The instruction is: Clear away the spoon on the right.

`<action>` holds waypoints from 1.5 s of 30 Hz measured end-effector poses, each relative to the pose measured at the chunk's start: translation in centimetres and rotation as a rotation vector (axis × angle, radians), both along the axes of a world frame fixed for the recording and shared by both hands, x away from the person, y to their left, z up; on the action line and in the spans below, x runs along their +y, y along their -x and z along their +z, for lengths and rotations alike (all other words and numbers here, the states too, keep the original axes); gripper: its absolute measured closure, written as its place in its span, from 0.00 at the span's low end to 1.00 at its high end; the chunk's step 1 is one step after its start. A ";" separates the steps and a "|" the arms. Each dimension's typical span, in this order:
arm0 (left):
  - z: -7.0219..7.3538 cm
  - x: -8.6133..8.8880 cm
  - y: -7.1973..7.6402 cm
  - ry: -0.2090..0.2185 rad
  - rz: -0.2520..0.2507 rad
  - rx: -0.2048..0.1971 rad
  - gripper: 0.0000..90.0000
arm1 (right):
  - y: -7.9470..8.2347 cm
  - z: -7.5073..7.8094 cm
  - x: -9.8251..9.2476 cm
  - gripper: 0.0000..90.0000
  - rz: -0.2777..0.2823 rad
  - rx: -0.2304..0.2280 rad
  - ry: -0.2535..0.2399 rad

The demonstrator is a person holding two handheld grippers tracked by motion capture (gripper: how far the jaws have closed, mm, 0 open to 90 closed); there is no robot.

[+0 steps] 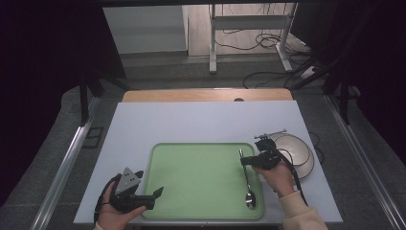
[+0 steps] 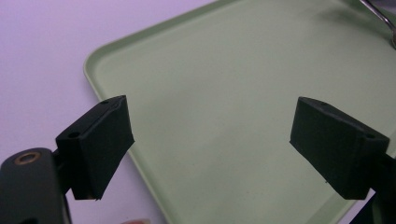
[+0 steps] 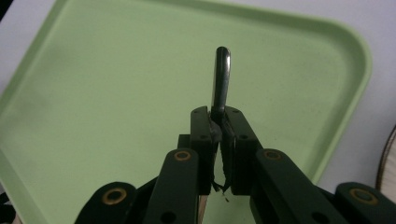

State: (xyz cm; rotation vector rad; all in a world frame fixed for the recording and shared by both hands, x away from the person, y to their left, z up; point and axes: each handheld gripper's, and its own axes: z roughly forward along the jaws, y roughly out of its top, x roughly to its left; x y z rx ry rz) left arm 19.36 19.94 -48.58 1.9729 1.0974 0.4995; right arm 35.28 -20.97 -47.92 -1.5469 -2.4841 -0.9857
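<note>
A metal spoon (image 1: 247,184) lies along the right side of the green tray (image 1: 191,177), bowl end toward the front edge. My right gripper (image 1: 245,162) is shut on the far end of its handle. In the right gripper view the handle tip (image 3: 221,79) sticks up from between the closed jaws of the right gripper (image 3: 219,116), above the tray (image 3: 116,70). My left gripper (image 1: 151,184) sits at the tray's front left corner. It stands open (image 2: 210,135) over the bare tray (image 2: 224,70), holding nothing. The spoon (image 2: 380,14) just shows at the top right.
A white bowl (image 1: 299,151) stands on the table just right of the tray, close behind my right hand; its rim (image 3: 387,158) edges into the right gripper view. The pale table (image 1: 201,120) stretches beyond the tray to a wooden strip (image 1: 206,95).
</note>
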 end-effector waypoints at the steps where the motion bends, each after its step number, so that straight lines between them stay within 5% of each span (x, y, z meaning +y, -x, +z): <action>1: 0.0 0.0 0.0 0.001 0.000 0.000 0.14 | 0.0 0.0 0.0 0.92 0.000 0.000 0.000; 6: 0.0 0.0 0.0 -0.001 -0.002 0.001 0.14 | 0.0 -0.3 0.3 0.88 0.001 0.002 0.020; 11: -0.1 0.0 -0.1 -0.003 -0.005 0.002 0.14 | 0.2 -0.4 0.7 0.72 0.041 0.005 0.038; 20: -0.1 0.0 0.0 -0.002 -0.008 0.003 0.14 | 0.5 0.0 1.7 0.47 0.084 -0.085 0.138; 23: -0.1 0.0 0.0 -0.004 -0.009 0.002 0.14 | 0.6 0.6 1.9 0.37 0.068 -0.139 0.132; 33: -0.1 -0.1 0.0 -0.004 -0.014 0.001 0.14 | 0.7 2.0 1.1 0.29 0.018 -0.243 0.076; 45: 0.1 0.0 -0.1 0.006 -0.008 0.003 0.14 | 0.9 2.7 0.8 0.29 0.039 -0.237 0.015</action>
